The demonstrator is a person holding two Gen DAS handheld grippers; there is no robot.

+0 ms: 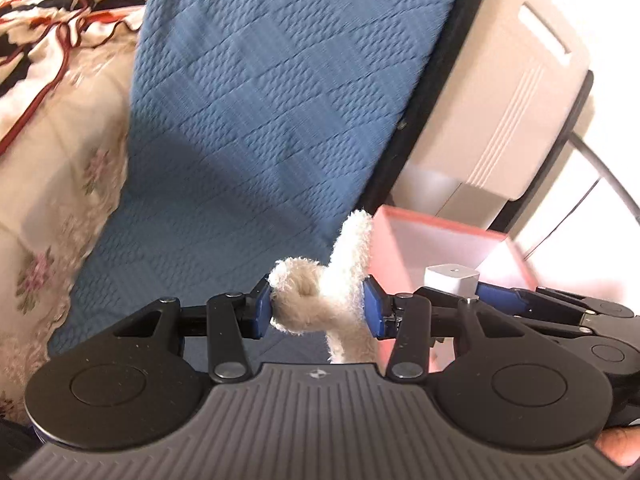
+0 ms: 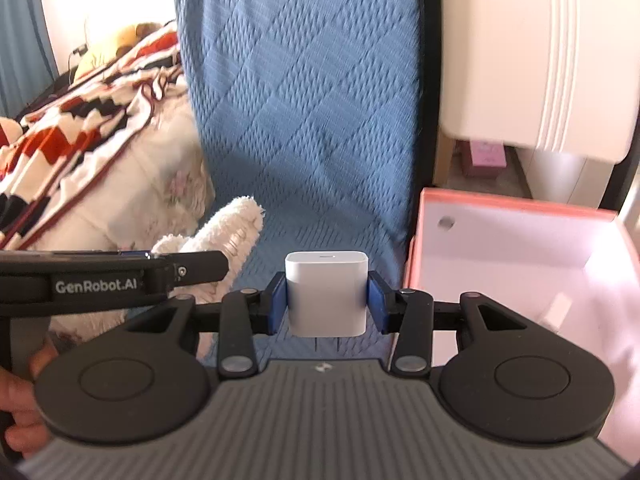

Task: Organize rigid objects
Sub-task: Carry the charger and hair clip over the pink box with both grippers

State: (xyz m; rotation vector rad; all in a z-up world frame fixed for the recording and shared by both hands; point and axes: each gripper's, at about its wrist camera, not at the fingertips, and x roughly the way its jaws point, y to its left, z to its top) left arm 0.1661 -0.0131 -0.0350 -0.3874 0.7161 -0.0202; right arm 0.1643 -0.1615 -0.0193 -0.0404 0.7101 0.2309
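My left gripper [image 1: 318,307] is shut on a fluffy cream plush toy [image 1: 320,292], held above the blue quilted cover [image 1: 280,100]; one white limb sticks up past the right pad. My right gripper [image 2: 327,303] is shut on a white plug-in charger [image 2: 326,294], whose prongs point back toward the camera. In the left wrist view the charger [image 1: 450,278] and the right gripper's fingers [image 1: 500,294] show just right of the plush. In the right wrist view the plush toy [image 2: 228,236] and the left gripper's arm sit at left. An open pink box [image 2: 520,240] stands to the right.
A floral sheet [image 1: 60,180] and a red, white and black striped blanket [image 2: 80,120] lie left of the blue cover. A beige plastic unit [image 1: 500,120] stands behind the pink box [image 1: 440,240]. A hand [image 2: 16,412] grips the left tool.
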